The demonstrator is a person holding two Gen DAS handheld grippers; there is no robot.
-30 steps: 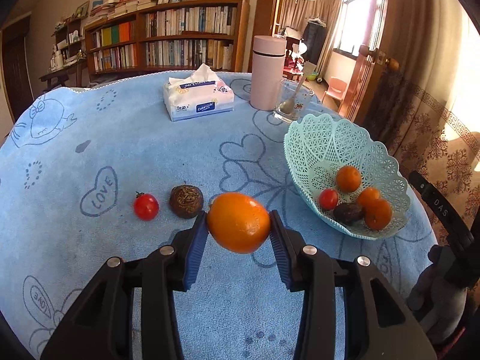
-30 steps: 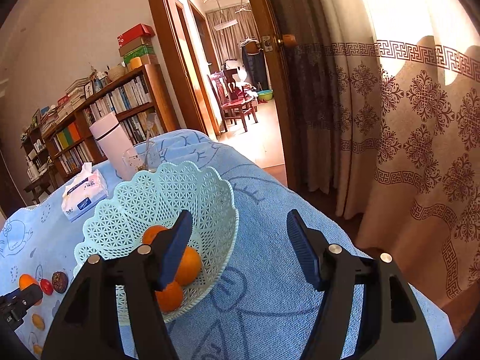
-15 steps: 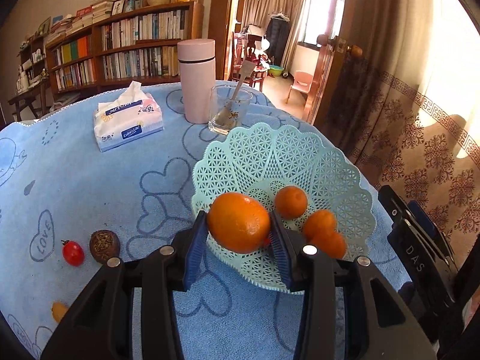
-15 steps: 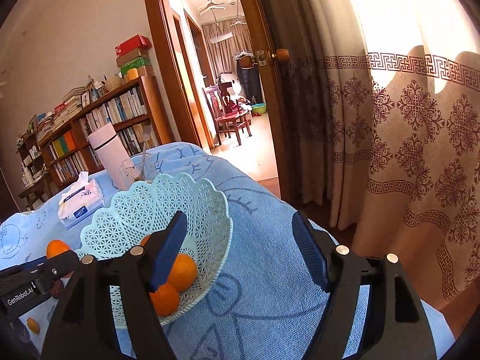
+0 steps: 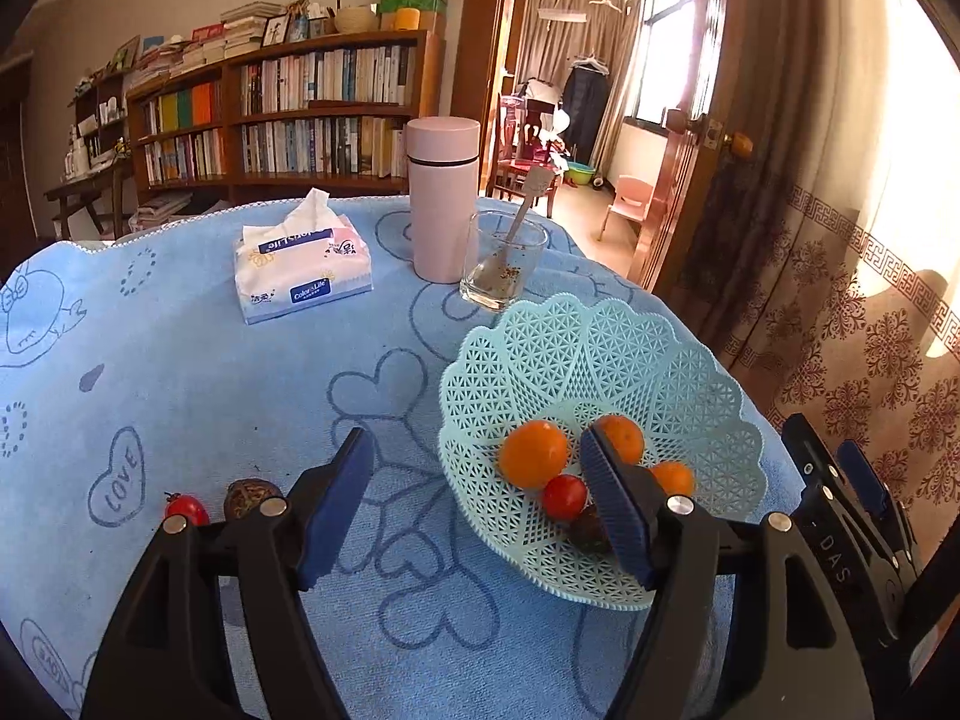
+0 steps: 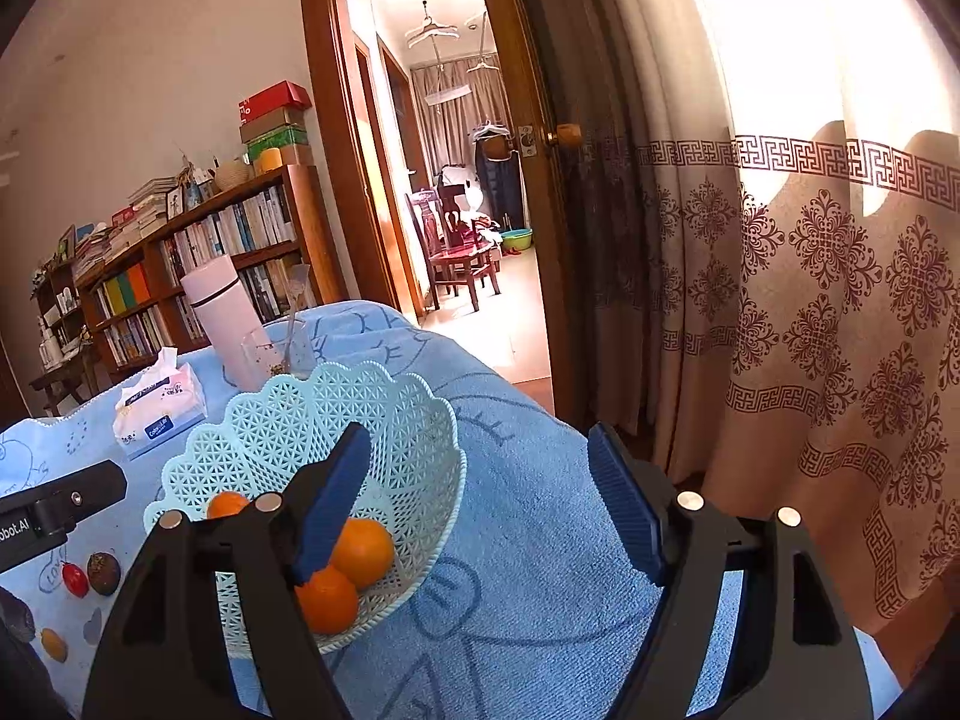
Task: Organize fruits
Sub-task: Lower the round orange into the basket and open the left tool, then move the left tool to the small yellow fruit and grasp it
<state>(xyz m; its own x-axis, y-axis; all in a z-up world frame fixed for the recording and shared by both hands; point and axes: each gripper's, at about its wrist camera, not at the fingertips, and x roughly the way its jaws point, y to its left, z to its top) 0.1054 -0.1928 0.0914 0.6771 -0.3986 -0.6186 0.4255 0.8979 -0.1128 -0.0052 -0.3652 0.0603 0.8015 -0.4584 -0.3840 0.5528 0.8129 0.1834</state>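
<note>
A pale green lattice basket stands on the blue cloth and holds several oranges, a cherry tomato and a dark fruit. My left gripper hovers over the basket's near left rim with its jaws opening. One orange lies in the basket below them, and neither pad touches it. On the cloth to the left rest a cherry tomato and a dark round fruit. My right gripper hangs just right of the basket, its jaws opening with nothing between them.
Behind the basket stand a glass with a spoon, a pink flask and a tissue pack. A small orange fruit lies near the cloth's front. The table edge, a curtain and a doorway are to the right.
My left gripper carried the orange rightward over the basket and let it go; the orange now lies in the basket. The right gripper's jaws have spread wider.
</note>
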